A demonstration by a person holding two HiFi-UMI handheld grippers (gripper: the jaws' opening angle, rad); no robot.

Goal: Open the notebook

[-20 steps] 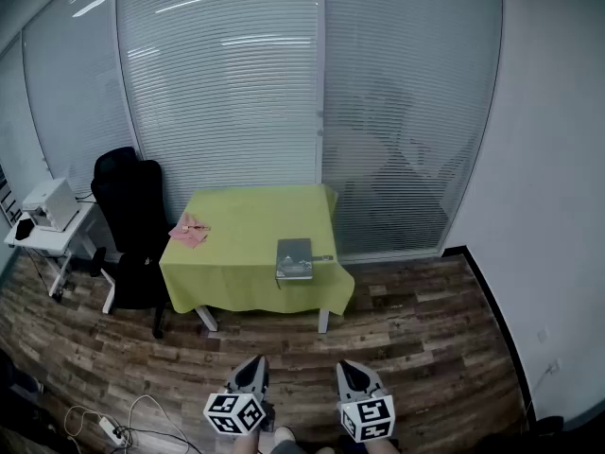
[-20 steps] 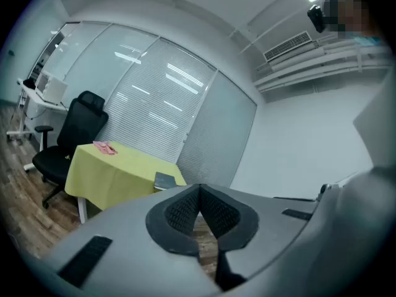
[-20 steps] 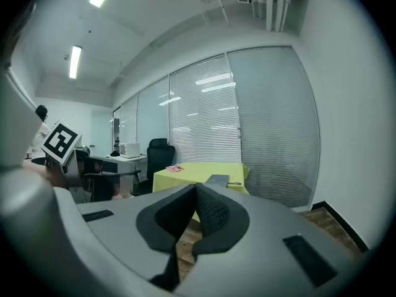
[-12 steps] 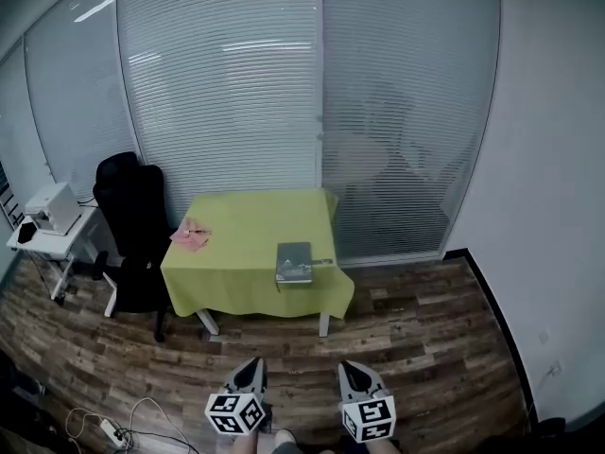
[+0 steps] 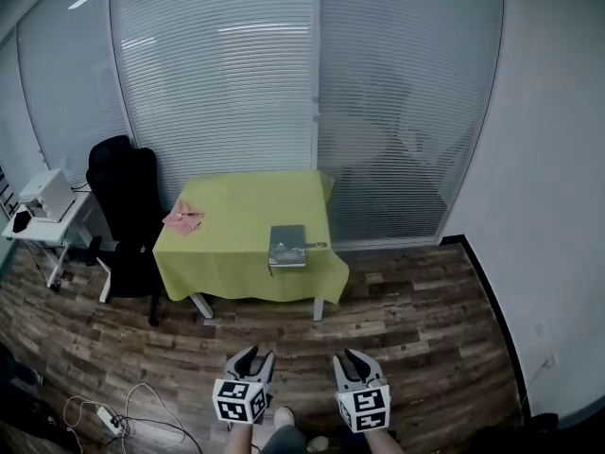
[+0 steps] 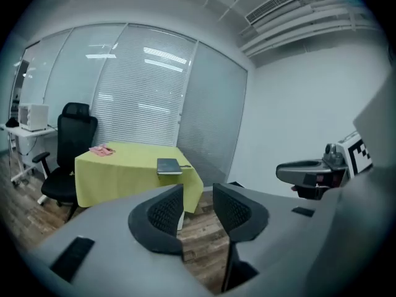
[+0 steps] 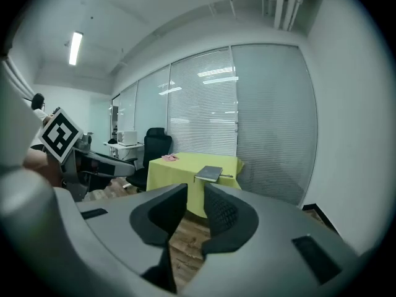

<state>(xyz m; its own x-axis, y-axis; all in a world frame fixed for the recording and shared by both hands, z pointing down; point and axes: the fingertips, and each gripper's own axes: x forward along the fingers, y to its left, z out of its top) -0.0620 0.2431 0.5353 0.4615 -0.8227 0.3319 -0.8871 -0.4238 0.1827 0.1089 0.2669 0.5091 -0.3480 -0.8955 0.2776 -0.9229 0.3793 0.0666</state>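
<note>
A wall of glass panels with closed white blinds [image 5: 312, 102] fills the far side of the room, and a plain white wall [image 5: 558, 206] runs down the right. Dark wooden floor [image 5: 406, 320] stretches from the glass to the person's feet. In front of the blinds stands a square table [image 5: 236, 197] under a yellow-green cloth that hangs down over its sides. A black office chair [image 5: 123, 206] stands just beside the table's left side, and further left there is a small white side table [image 5: 38, 230] with a white box on it. Cables [image 5: 104, 422] lie on the floor at the lower left.

At the bottom of the head view the left gripper [image 5: 255, 356] and the right gripper [image 5: 352, 357] are held side by side over the floor, both pointing towards the table. The left gripper's jaws stand apart with a clear gap, and only floor shows between the ribbed pads. The right gripper's jaws are also parted, by a narrower gap, with nothing in it.

The notebook [image 5: 287, 246] lies closed and flat near the table's front edge, towards its right corner, well apart from both grippers across open floor. In the left gripper view it sits above and left of the gap between the jaws; in the right gripper view it is almost straight above the gap. A small pink thing [image 5: 183, 218] lies near the table's left edge.
</note>
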